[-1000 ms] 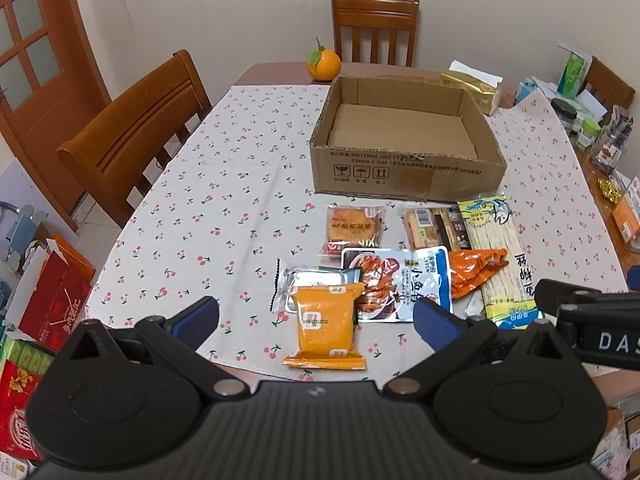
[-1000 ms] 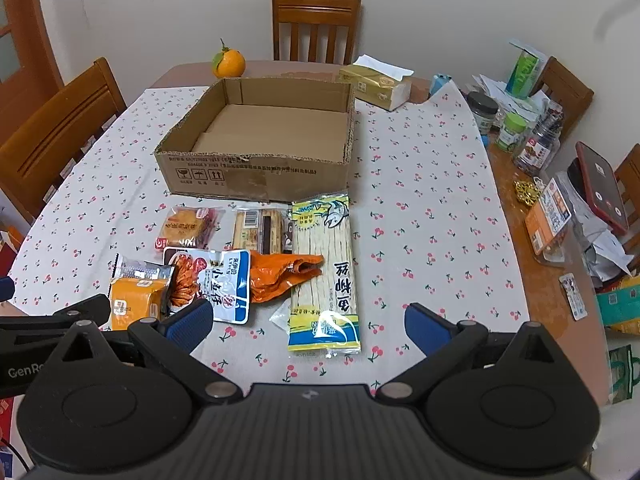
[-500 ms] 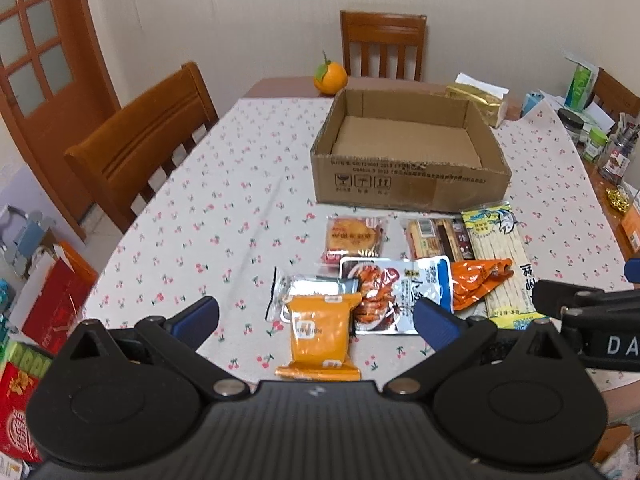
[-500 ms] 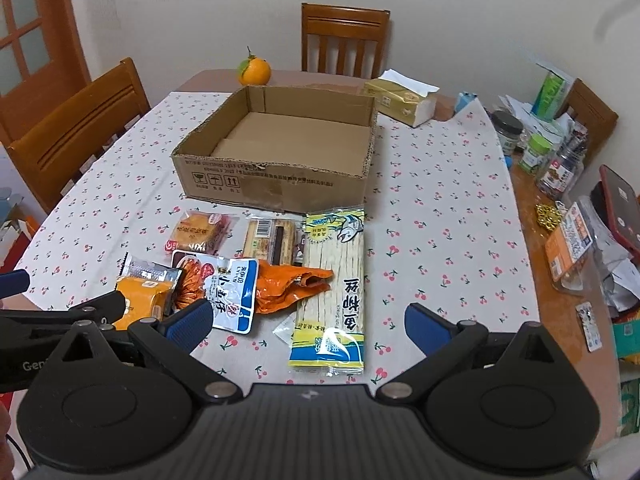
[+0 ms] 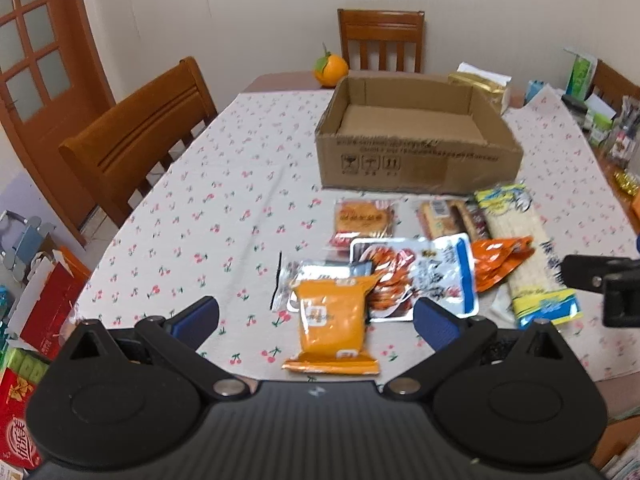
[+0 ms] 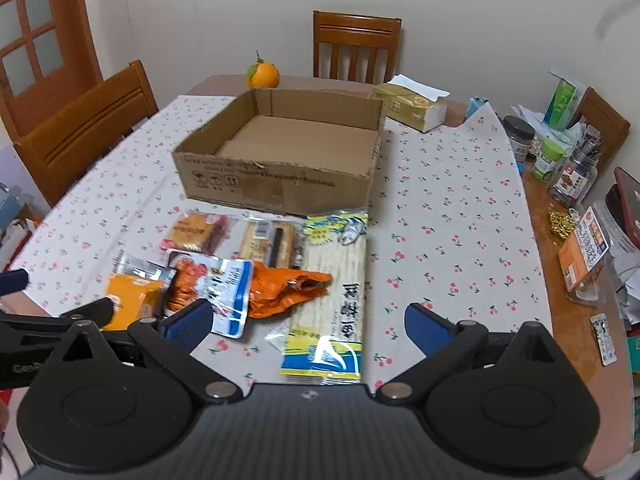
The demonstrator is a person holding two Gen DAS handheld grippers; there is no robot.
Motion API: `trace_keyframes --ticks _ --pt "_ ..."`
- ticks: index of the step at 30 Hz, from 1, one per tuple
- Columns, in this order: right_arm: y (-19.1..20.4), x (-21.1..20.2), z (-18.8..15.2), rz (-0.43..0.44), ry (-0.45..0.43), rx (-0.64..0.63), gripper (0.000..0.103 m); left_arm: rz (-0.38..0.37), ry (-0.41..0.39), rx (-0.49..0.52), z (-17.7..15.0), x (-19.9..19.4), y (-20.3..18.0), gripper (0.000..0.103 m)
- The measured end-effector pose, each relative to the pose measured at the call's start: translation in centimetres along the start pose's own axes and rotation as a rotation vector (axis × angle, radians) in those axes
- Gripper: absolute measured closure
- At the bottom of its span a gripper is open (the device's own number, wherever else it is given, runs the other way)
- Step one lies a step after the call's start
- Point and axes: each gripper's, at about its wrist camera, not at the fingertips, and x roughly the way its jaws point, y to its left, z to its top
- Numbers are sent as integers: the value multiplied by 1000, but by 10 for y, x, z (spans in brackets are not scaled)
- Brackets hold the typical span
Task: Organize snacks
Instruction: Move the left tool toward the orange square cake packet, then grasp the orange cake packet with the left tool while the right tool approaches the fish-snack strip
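Both my left claw [image 5: 316, 314] and right claw [image 6: 308, 322] hung spread wide and empty over the snacks [image 5: 416, 268] lying loose on the tabletop [image 5: 224, 200], the bare cardboard box [image 5: 416, 160] at twelve o'clock, so nothing was packed and a first grasp came next.

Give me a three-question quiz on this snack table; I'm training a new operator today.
1. True or false: the cardboard box already holds snacks.
2. Which packet lies nearest the left claw? A) yellow-blue long noodle-like packet B) orange square packet C) tissue pack
3. Fill in: beyond the box sits an ____.

Key: 1 false, the box is empty; 2 B; 3 orange fruit.
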Motion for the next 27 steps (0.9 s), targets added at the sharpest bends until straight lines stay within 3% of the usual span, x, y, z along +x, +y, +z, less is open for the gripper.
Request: trace_keyframes --ticks 5,9,16,19,21,24,27 --pt "-5 14 -13 -9 -1 -10 0 -31 -12 -48 -13 16 5 1" --pt "-7 24 -18 -18 1 -6 0 3 -18 -9 -21 30 -3 1" --pt "-6 39 -23 -20 31 23 0 0 -25 -5 -24 48 -9 3" --pt "-6 42 -23 -21 45 36 0 -14 -3 -22 -23 58 -9 9" --pt "-5 42 -23 -25 45 37 0 -11 2 -30 -23 62 -9 22" --pt "-7 43 -21 -28 46 40 0 -6 12 -41 -22 69 -9 23" --pt "-8 44 -19 -30 46 47 0 -19 25 -50 -21 73 -8 35"
